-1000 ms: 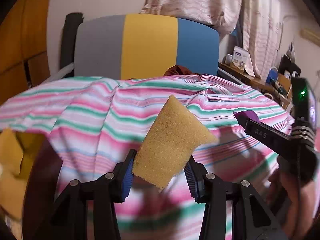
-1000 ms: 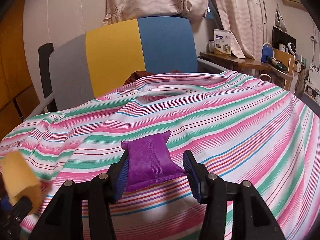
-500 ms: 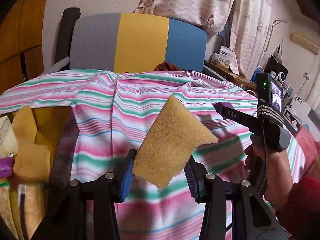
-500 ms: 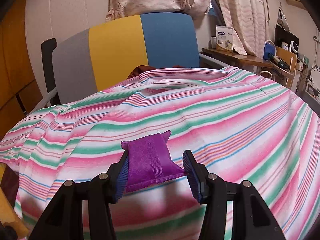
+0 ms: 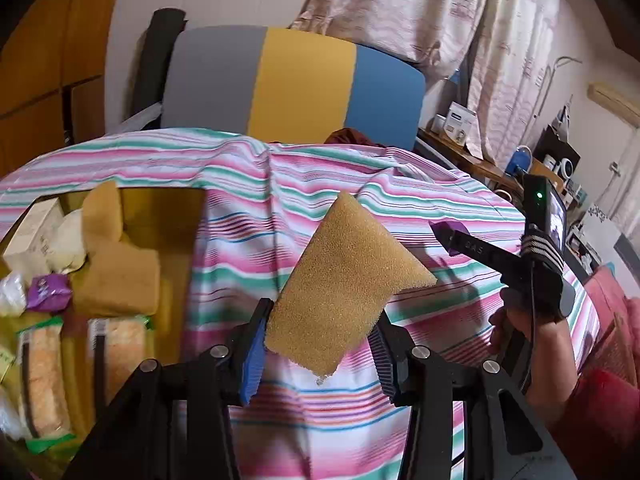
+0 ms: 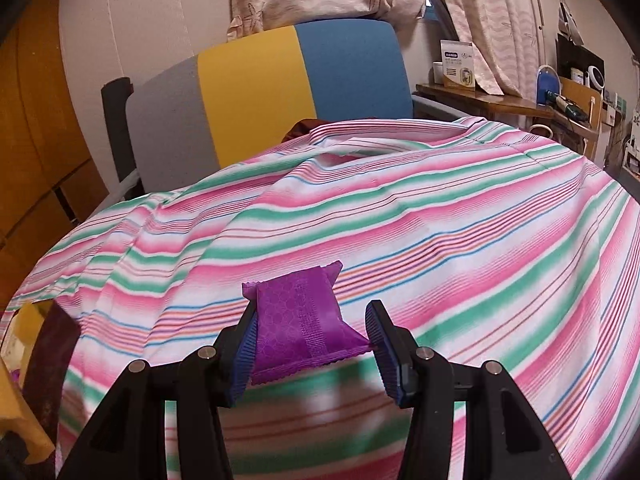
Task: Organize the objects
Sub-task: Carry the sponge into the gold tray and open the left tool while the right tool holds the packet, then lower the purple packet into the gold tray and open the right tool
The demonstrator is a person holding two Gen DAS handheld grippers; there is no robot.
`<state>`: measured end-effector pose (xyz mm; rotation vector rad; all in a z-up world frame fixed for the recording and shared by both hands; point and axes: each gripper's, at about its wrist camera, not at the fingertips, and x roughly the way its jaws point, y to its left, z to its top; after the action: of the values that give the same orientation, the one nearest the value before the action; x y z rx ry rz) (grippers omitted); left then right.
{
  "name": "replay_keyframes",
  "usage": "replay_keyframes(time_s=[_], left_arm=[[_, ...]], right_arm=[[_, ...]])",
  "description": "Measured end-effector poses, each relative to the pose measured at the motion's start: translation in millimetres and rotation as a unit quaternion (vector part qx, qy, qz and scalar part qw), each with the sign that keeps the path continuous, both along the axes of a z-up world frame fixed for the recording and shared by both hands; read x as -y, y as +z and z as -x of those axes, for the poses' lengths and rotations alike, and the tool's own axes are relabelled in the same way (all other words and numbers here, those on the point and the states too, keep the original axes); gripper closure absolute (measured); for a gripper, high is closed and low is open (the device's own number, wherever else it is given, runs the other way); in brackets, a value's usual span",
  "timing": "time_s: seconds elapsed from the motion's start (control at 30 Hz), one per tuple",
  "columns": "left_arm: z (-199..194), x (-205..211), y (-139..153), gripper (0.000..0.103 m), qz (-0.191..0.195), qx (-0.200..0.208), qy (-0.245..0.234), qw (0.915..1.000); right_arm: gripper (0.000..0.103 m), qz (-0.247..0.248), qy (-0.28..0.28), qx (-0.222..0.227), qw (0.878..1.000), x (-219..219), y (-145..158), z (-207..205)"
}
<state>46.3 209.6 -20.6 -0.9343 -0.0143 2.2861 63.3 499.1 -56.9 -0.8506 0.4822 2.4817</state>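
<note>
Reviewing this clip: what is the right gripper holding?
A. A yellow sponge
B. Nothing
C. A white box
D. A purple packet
D: in the right wrist view the right gripper is shut on the purple packet, held above the striped cloth; the yellow sponge is in the left gripper.

Tricolour chair (image 6: 264, 92), striped cloth (image 6: 440, 220), patterned curtains (image 5: 460, 20), cluttered wooden shelf (image 6: 500, 100)
</note>
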Motion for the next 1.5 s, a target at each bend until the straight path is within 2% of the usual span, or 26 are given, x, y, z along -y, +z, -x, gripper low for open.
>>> replay_keyframes(time_s=[0.33, 0.6, 0.77, 1.03, 1.1, 1.23, 1.3, 1.37, 1.5], left_arm=[[15.5, 49.2, 7.6, 0.056, -0.029, 0.014, 0.061, 0.9976], [53.6, 107.6, 10.7, 0.056, -0.046, 0.032, 0.150, 0.9871], [69.5, 138.4, -0.9, 0.056, -0.035, 0.059, 0.198, 0.9779], [69.5, 149.7, -24.9, 0.055, -0.008, 0.100, 0.213, 0.9718], [67.5, 150.5, -28.2, 0.052, -0.011, 0.108, 0.212, 0.9712], [59.6, 152.6, -27.3, 0.032, -0.015, 0.107, 0.215, 0.9707], [53.2, 154.4, -23.3, 0.027, -0.019, 0.096, 0.213, 0.9721], [47.7, 157.2, -19.1, 0.017, -0.021, 0.080, 0.214, 0.9733], [48.6, 164.7, -12.5, 0.015, -0.025, 0.065, 0.230, 0.9707]], right_arm=[[0.050, 0.013, 0.027, -0.002, 1.000, 29.6, 3.2, -1.6], [0.050, 0.038, 0.056, -0.007, 0.998, 59.3, 5.5, 0.4], [0.050, 0.041, 0.079, -0.019, 0.996, 78.7, 16.4, 3.5], [0.050, 0.052, 0.117, -0.038, 0.991, 112.6, 29.5, 8.7], [0.050, 0.051, 0.127, -0.042, 0.990, 121.4, 33.7, 9.1], [0.050, 0.052, 0.143, -0.048, 0.987, 134.8, 41.2, 9.2], [0.050, 0.055, 0.148, -0.051, 0.986, 140.1, 44.0, 8.2], [0.050, 0.057, 0.153, -0.054, 0.985, 145.5, 46.6, 7.8], [0.050, 0.058, 0.165, -0.056, 0.983, 156.2, 49.4, 8.2]])
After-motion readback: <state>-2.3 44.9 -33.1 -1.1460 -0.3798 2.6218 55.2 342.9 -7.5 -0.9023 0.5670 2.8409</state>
